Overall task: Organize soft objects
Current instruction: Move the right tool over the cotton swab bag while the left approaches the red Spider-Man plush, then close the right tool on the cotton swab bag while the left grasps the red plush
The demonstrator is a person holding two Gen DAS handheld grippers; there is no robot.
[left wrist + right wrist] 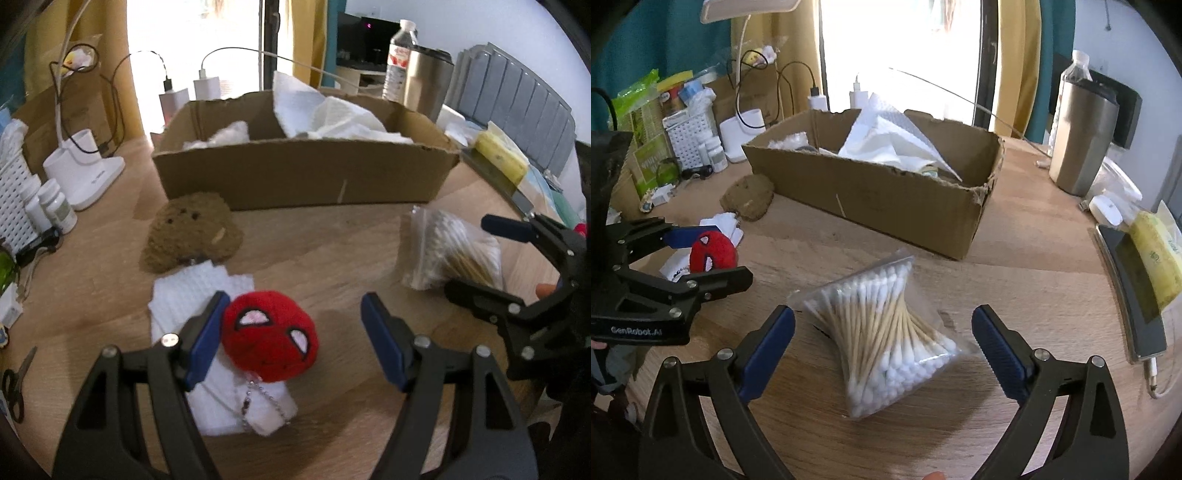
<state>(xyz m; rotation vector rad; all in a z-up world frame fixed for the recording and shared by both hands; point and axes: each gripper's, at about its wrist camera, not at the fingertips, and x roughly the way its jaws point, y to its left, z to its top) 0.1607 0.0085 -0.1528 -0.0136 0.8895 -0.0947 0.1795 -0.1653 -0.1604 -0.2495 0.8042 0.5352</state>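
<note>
Both tongs stand spread: the left gripper (295,339) straddles a red plush ball (271,336) lying on a white paper towel (177,295), the right gripper (882,354) straddles a bag of cotton swabs (882,332) mid-desk, before the cardboard box (886,192).
</note>
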